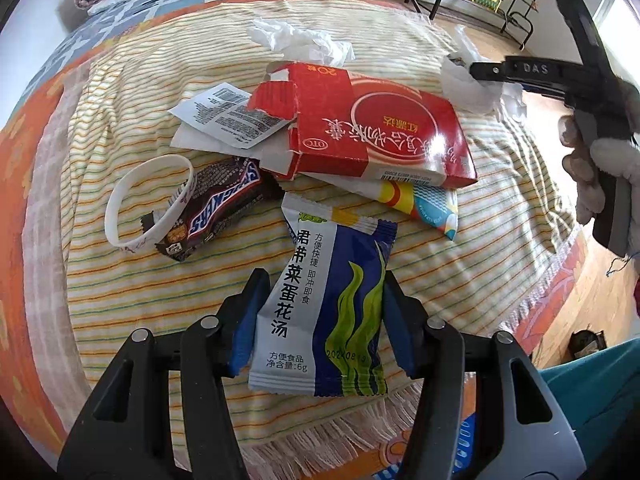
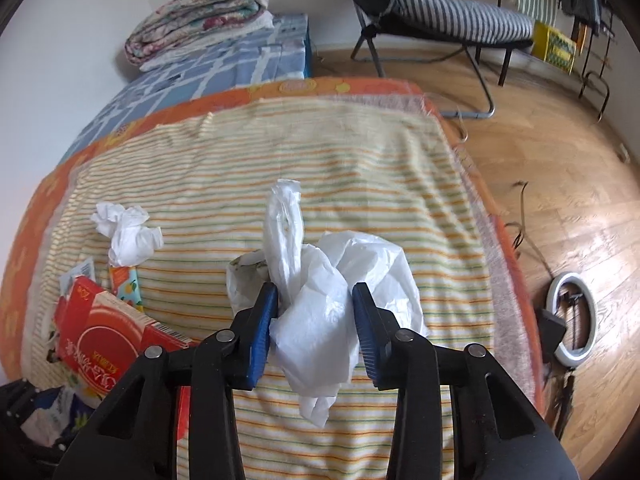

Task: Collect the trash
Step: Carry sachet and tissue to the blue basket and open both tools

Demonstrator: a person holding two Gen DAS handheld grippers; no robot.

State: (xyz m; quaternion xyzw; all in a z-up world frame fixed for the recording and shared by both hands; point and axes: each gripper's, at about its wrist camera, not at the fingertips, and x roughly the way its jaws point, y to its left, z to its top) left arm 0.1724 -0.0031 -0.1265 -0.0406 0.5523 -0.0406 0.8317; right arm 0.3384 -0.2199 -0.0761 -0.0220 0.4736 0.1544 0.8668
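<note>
1. The left gripper (image 1: 320,320) points down at the striped blanket (image 1: 500,208) near its fringed near edge. Its blue pads (image 1: 246,320) sit on both sides of a blue and white soup packet (image 1: 324,304) and touch its edges, so it grips the packet.
2. The right gripper (image 2: 316,332) is closed on a crumpled white plastic bag (image 2: 320,312). One strip of the bag sticks up above the pads, and the rest bulges toward the right edge of the blanket (image 2: 340,148).
3. Just beyond the soup packet lie a brown candy bar wrapper (image 1: 224,208) and a white wristband (image 1: 150,204), which rests partly on the wrapper, on the left side of the blanket.
4. Behind them, near the middle, a torn red box (image 1: 372,128) lies on top of a colourful wrapper (image 1: 420,204) and some printed paper slips (image 1: 224,116).
5. A crumpled white tissue (image 1: 300,40) lies farther on, toward the far edge of the blanket.
6. In the left wrist view, a gloved hand (image 1: 600,168) holds the right gripper over the right edge.
7. Past the blanket are a folded quilt (image 2: 200,12) on blue bedding, a folding chair (image 2: 440,20) with a striped cushion, and a ring light (image 2: 572,320) on the wooden floor.
</note>
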